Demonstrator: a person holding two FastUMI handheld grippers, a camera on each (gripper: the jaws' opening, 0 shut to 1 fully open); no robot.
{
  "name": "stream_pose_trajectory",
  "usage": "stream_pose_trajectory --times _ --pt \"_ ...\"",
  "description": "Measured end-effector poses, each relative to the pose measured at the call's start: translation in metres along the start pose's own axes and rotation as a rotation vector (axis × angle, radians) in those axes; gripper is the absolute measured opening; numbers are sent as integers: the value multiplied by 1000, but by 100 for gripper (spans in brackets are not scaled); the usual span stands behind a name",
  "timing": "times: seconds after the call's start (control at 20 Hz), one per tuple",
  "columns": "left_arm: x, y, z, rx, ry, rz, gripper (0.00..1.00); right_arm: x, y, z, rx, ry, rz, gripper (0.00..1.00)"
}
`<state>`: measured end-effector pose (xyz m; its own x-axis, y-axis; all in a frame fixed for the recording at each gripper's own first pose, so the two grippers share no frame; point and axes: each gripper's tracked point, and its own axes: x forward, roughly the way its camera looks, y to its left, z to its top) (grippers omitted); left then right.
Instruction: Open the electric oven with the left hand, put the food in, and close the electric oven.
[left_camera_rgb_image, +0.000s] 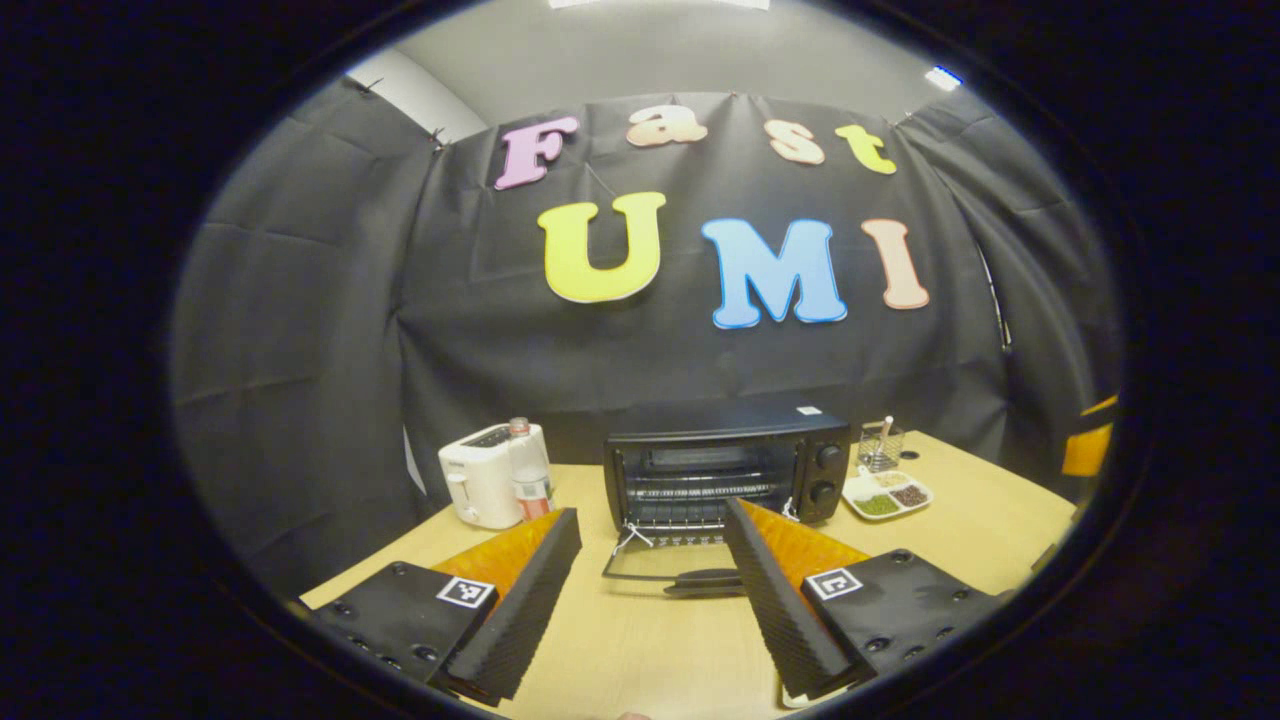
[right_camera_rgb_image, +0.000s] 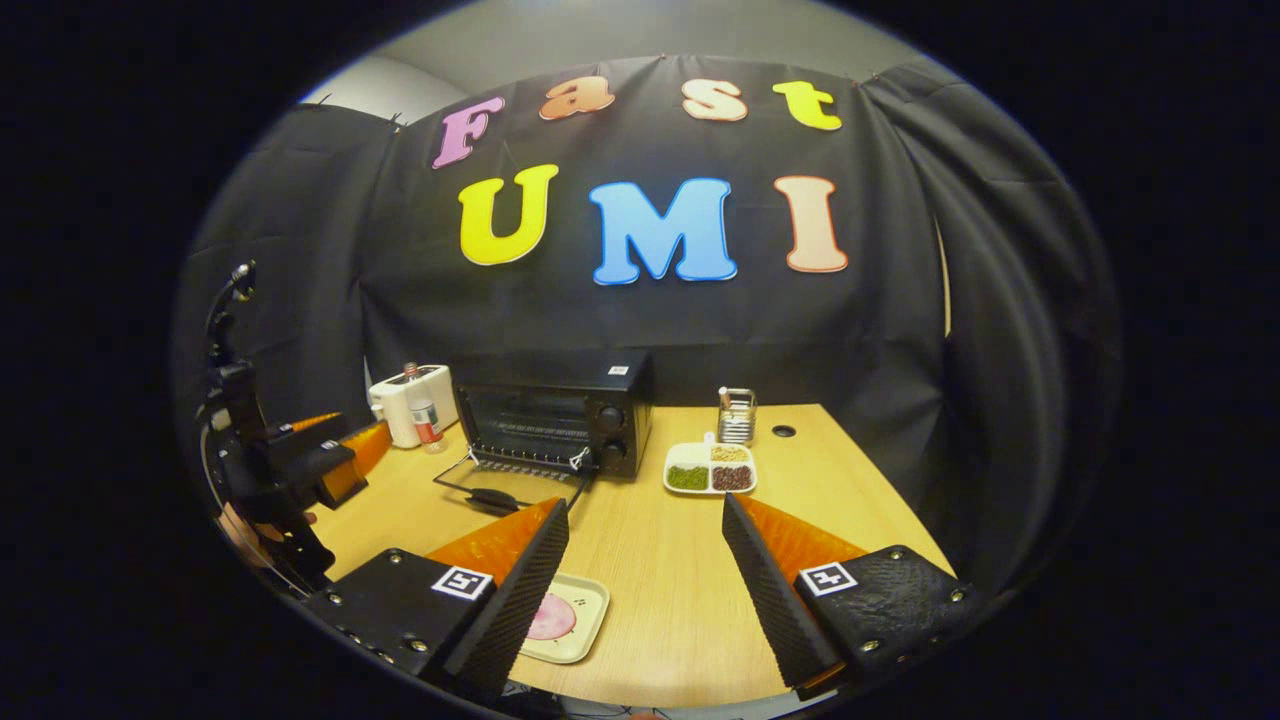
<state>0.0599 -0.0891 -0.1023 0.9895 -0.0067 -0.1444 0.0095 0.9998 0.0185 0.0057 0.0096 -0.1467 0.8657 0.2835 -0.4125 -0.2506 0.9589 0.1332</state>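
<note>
Where the left gripper view looks across the light wooden table (left_camera_rgb_image: 650, 650), the left tool (left_camera_rgb_image: 650, 560) is seen spread wide and holding nothing, its fingers set apart above the tabletop. A black electric oven (left_camera_rgb_image: 725, 470) is placed at the far side of the table, its glass door (left_camera_rgb_image: 670, 570) lowered flat toward the near side. A white toaster (left_camera_rgb_image: 482, 488) and a clear bottle (left_camera_rgb_image: 530, 470) are set to the left of the oven, and a white divided dish of beans (left_camera_rgb_image: 888, 494) to its right.

In the right gripper view, the right tool (right_camera_rgb_image: 645, 560) is likewise held wide and empty. A pale square tray carrying a pink slice of food (right_camera_rgb_image: 565, 617) is laid on the near table, just beside the tool's left finger. The oven (right_camera_rgb_image: 555, 415) is seen farther off with its door down, and the left tool (right_camera_rgb_image: 340, 455) is held at the left, well apart from the oven.
</note>
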Motion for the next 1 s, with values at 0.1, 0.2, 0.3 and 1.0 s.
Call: stream_pose_trajectory --times 0.1,0.2,0.3,1.0 --pt "-16 4 16 -9 -28 2 100 8 4 -17 10 74 44 96" --pt "-29 5 28 -14 -49 4 98 15 12 -29 38 138 91 97" --pt "-36 3 34 -19 -52 -7 100 20 20 -44 100 200 135 98" --pt "-46 45 52 7 -82 63 100 61 31 -153 167 648 174 96"
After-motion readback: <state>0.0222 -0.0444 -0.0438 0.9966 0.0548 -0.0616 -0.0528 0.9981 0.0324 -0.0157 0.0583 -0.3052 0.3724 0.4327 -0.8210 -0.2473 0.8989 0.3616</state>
